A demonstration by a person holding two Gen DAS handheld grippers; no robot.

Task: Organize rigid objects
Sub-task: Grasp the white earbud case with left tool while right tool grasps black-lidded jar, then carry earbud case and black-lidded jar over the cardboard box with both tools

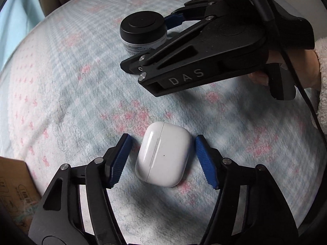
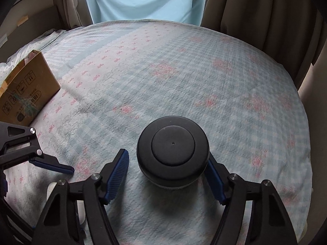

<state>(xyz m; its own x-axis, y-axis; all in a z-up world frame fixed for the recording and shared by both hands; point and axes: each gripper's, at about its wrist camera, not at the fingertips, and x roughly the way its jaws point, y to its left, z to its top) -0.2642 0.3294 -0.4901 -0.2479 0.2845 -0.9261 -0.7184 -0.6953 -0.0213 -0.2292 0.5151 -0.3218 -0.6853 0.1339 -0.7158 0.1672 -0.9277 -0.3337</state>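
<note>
The left tool point(image 1: 162, 160) stands open over the bed point(image 1: 61, 94), its blue pads point(image 1: 120, 161) on either side of the white earbud case point(image 1: 163, 154), with a gap showing between each pad and the case. The case lies flat on the flowered bedspread. At 12 o'clock from it stands the black-lidded jar point(image 1: 143, 31), upright, and the right tool point(image 2: 166, 180) reaches in from 2 o'clock. In the right wrist view this tool is also open around the jar point(image 2: 172, 153): the 9 o'clock pad point(image 2: 118, 175) is clear of it, while the 3 o'clock pad lies partly hidden behind the lid, so contact there cannot be told. A cardboard box point(image 2: 26, 87) sits at 10 o'clock on the bed.
</note>
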